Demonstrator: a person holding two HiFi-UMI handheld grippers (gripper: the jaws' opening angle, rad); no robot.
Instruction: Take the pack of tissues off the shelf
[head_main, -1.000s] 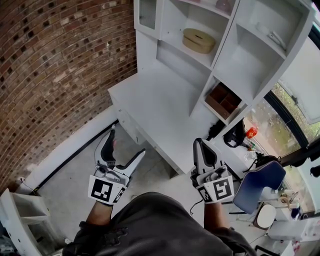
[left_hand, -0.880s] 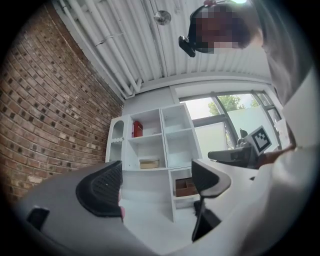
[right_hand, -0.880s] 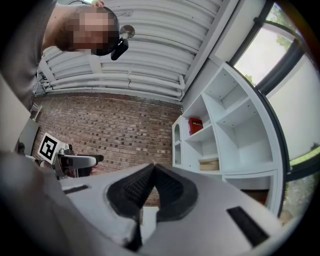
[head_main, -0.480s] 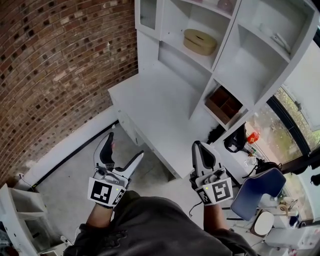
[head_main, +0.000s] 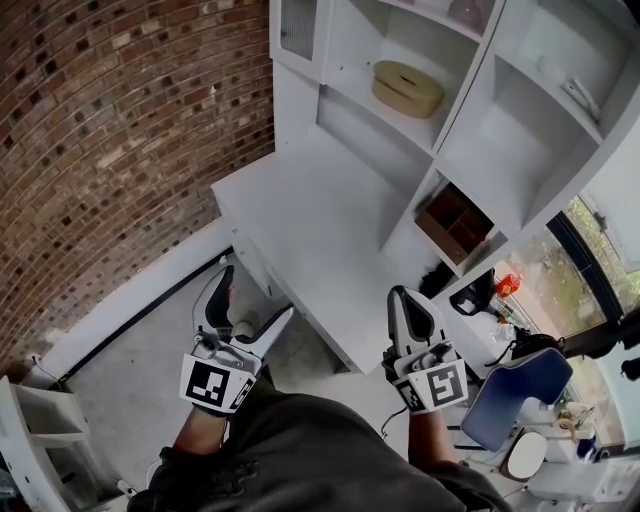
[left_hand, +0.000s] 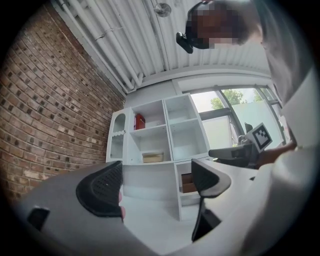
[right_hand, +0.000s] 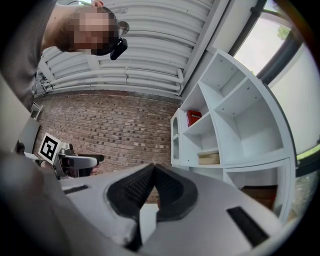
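Two hand-held grippers are nearest, each carrying one cube with square markers, both over the grey concrete floor (head_main: 150, 360) short of the counter's near edge. The left hand-held gripper (head_main: 255, 292) (left_hand: 157, 182) has its jaws spread wide, with nothing between them. The right hand-held gripper (head_main: 405, 300) (right_hand: 152, 185) has its jaws pressed together, gripping nothing.

Beyond them lies one white counter (head_main: 310, 210), its top bare, with a red brick wall (head_main: 100, 130) on the left. At the counter's far side rises one white shelf unit (head_main: 452, 85). Its low right compartment holds one brown wooden box (head_main: 455, 220) with dividers. Higher and further left, the one flat beige pack of tissues (head_main: 407, 87) (left_hand: 152, 157) (right_hand: 209, 157) lies on a middle shelf, well apart from both grippers. Farthest up, one red item (left_hand: 139, 121) (right_hand: 194, 117) stands on the shelf above the pack; what it is cannot be made out.
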